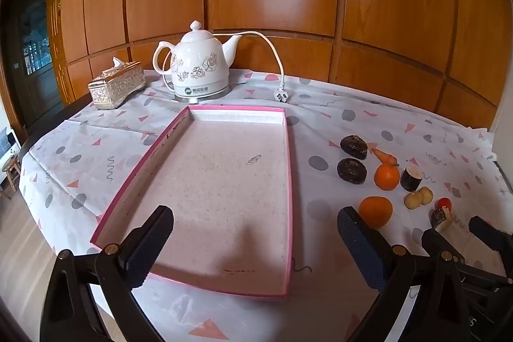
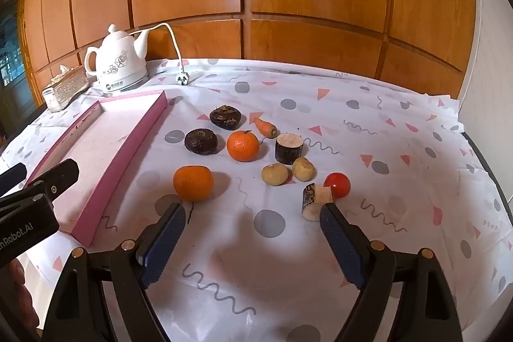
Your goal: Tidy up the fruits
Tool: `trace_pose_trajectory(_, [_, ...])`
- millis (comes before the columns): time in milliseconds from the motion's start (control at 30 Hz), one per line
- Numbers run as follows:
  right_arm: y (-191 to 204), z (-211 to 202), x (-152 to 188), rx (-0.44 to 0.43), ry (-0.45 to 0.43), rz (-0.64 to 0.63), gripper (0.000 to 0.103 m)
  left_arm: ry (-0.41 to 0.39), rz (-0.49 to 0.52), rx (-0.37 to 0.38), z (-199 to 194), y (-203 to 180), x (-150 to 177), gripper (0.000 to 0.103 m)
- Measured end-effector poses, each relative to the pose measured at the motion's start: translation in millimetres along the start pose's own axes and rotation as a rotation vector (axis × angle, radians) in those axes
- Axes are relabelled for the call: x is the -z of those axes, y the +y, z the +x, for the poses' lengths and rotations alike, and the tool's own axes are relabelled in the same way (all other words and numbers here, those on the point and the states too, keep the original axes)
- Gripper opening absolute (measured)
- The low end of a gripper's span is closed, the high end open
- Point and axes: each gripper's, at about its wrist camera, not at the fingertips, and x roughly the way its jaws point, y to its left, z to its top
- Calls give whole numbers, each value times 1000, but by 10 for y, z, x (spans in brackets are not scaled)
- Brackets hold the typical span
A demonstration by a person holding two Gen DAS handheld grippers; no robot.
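Over tablecloth [image 2: 288, 79]: both jaws wide, holding nothing.

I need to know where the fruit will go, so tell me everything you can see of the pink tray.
The pink tray is a shallow rectangular box, seemingly cardboard, with bright pink walls and a pale, speckled floor bearing a few small marks. Nothing lies in it. It rests flat on the patterned tablecloth, its far end close to the white kettle, the fruit off to its right. The left gripper hovers open over its near end; whether it touches the tray cannot be told.
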Motion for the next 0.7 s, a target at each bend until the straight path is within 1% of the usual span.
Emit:
trace_pose_trajectory(333, [-28, -4, -5, 1, -1, 8, 87, -4, 0, 4, -29, -15, -5, 103])
trace_pose_trajectory(700, [4, -39, -6, -1, -13, -12, 87, -1, 2, 5, -27, -25, -8, 103])
